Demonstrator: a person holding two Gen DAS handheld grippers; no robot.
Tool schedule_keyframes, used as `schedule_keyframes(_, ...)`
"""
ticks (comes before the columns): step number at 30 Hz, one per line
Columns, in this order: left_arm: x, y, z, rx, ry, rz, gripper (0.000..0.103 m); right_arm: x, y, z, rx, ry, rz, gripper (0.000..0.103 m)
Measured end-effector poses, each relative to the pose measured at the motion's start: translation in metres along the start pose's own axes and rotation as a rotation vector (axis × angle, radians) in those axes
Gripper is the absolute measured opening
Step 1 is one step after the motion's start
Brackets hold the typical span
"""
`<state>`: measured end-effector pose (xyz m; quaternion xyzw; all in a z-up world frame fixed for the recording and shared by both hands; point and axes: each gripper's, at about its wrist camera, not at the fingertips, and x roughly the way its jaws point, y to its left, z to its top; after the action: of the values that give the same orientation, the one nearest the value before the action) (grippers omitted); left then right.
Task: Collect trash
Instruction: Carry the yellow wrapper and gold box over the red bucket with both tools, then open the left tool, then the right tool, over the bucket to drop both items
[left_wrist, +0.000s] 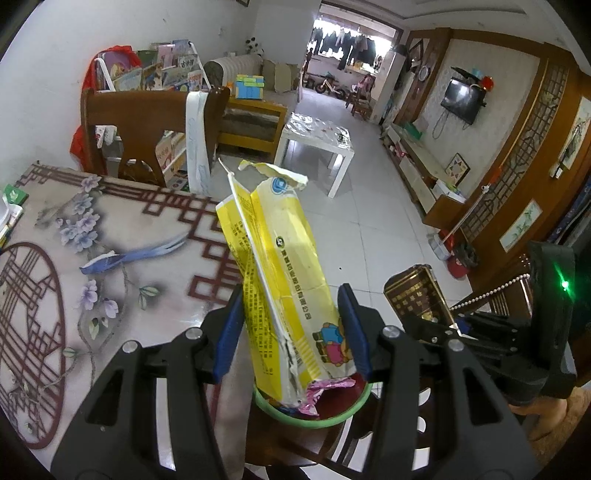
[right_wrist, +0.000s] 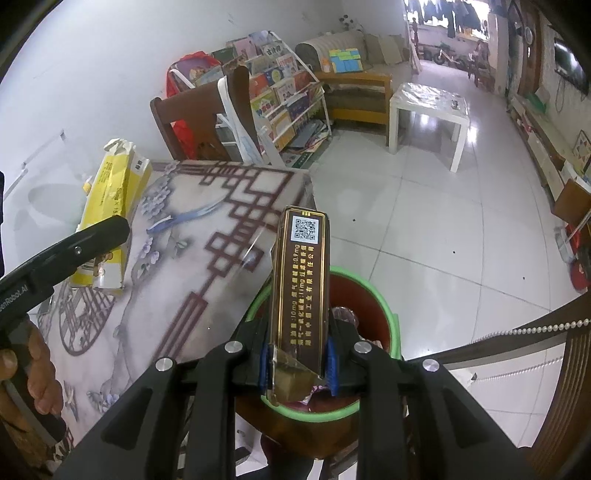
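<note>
Left gripper (left_wrist: 295, 328) clamped on yellow bag (left_wrist: 284, 273), its end over green-rimmed bin (left_wrist: 314, 421). Right gripper (right_wrist: 297, 360) clenched around brown carton (right_wrist: 299, 280); QR label seen only from right wrist. Patterned table (right_wrist: 207, 258), tiled floor (right_wrist: 443, 221).

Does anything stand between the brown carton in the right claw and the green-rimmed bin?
Nothing visible does: the right claw holds the brown carton directly over the open bin, which already holds some wrappers.
</note>
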<state>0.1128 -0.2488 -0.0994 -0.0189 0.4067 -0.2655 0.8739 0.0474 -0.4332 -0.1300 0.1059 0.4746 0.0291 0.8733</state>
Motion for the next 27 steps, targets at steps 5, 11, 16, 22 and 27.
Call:
schedule_keyframes(5, 0.009, -0.002, 0.001, 0.0, 0.016, -0.019, 0.048, 0.005, -0.006, 0.0, 0.013, 0.019, -0.015, 0.022)
schedule_keyframes(11, 0.025, -0.009, -0.004, 0.019, 0.059, -0.046, 0.049, 0.01, -0.017, -0.002, 0.048, 0.034, -0.039, 0.022)
schedule_keyframes(16, 0.039, -0.015, -0.007, 0.032, 0.1, -0.071, 0.05, 0.012, -0.022, -0.001, 0.061, 0.042, -0.053, 0.022)
schedule_keyframes(22, 0.044, -0.019, -0.006, 0.044, 0.088, -0.077, 0.069, 0.016, -0.027, -0.001, 0.078, 0.056, -0.069, 0.023)
schedule_keyframes(27, 0.042, -0.016, -0.003, 0.037, 0.067, -0.07, 0.08, 0.025, -0.03, -0.004, 0.086, 0.089, -0.079, 0.023)
